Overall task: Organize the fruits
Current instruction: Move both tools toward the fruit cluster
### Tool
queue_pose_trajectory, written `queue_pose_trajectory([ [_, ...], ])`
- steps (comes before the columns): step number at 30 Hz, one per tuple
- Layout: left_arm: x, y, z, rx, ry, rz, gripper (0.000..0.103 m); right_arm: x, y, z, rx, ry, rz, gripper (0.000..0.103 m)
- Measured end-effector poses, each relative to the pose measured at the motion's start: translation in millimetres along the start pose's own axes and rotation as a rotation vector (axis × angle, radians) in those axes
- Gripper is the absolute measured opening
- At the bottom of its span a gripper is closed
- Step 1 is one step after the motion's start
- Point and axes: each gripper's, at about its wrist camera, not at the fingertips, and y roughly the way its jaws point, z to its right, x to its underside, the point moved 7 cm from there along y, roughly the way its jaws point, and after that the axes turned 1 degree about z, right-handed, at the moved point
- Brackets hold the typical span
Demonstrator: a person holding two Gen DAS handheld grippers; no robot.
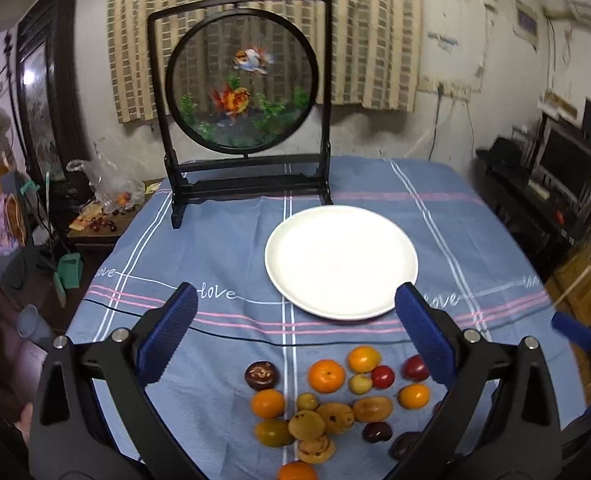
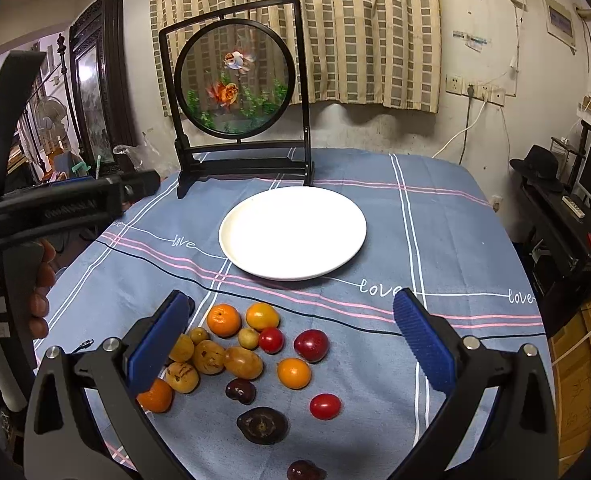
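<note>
Left gripper (image 1: 295, 316), lower half of the left wrist view: blue pads spread wide apart, holding nothing and touching nothing; the fruit cluster (image 1: 335, 404) lies on the cloth between and below them. Right gripper (image 2: 291, 320), lower half of the right wrist view: pads equally far apart and empty; its left pad overlaps the edge of the pile in the picture, but contact cannot be judged.

One white plate (image 2: 292, 233) sits bare at frame centre, beyond the fruit and apart from it.

Fruit countable in the right wrist view: four orange citrus, e.g. (image 2: 223, 320); two small red tomatoes, e.g. (image 2: 325, 406); one red plum (image 2: 311, 345); about six yellow-brown spotted fruits, e.g. (image 2: 242, 362); three dark purple fruits, e.g. (image 2: 262, 425). Some are partly hidden by the pad.

One blue striped tablecloth (image 2: 455, 240); one round goldfish screen (image 2: 237, 80) in the upper centre, behind the plate.
</note>
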Motion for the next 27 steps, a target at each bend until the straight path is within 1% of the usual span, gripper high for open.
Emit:
queue_pose_trajectory([
  [3,4,1,4,-0.002,0.023,-0.005,0.101,-10,-2,-10,0.006,-0.027,0.024,0.102],
  [4,5,1,4,0.001,0.023,-0.012,0.101,-15,-4,-13,0.005,-0.039,0.047,0.102],
  [7,7,-2,-6,0.007,-0.007,-0.021,0.101,-30,-18,-16,0.048,-0.057,0.153,0.102],
  [8,8,-3,-11,0.003,-0.018,-0.017,0.101,-35,-25,-13,0.072,-0.047,0.200,0.102],
  [10,9,-5,-21,-0.002,-0.043,-0.014,0.101,-37,-33,-7,0.085,-0.005,0.258,0.102],
  [11,11,-4,-27,-0.011,-0.059,-0.016,0.100,-38,-33,-3,0.077,0.039,0.274,0.102],
  [13,15,-3,-32,-0.017,-0.069,-0.024,0.100,-39,-27,0,0.051,0.056,0.241,0.102],
  [15,20,-2,-34,-0.039,-0.049,-0.026,0.100,-44,-29,4,0.061,0.062,0.265,0.102],
  [16,23,-2,-34,-0.040,-0.032,-0.027,0.100,-45,-32,5,0.052,0.067,0.272,0.102],
  [19,31,0,-34,-0.032,0.000,-0.040,0.100,-43,-31,16,0.024,0.099,0.226,0.102],
  [21,39,3,-34,-0.014,0.024,-0.061,0.100,-33,-26,28,-0.014,0.164,0.137,0.102],
  [22,43,5,-33,-0.013,0.037,-0.076,0.100,-28,-26,33,-0.017,0.187,0.112,0.102],
  [25,57,10,-33,0.001,0.069,-0.107,0.100,3,-21,51,0.026,0.220,0.018,0.102],
  [27,71,11,-30,0.031,0.103,-0.131,0.100,25,-18,56,0.038,0.213,-0.042,0.101],
])
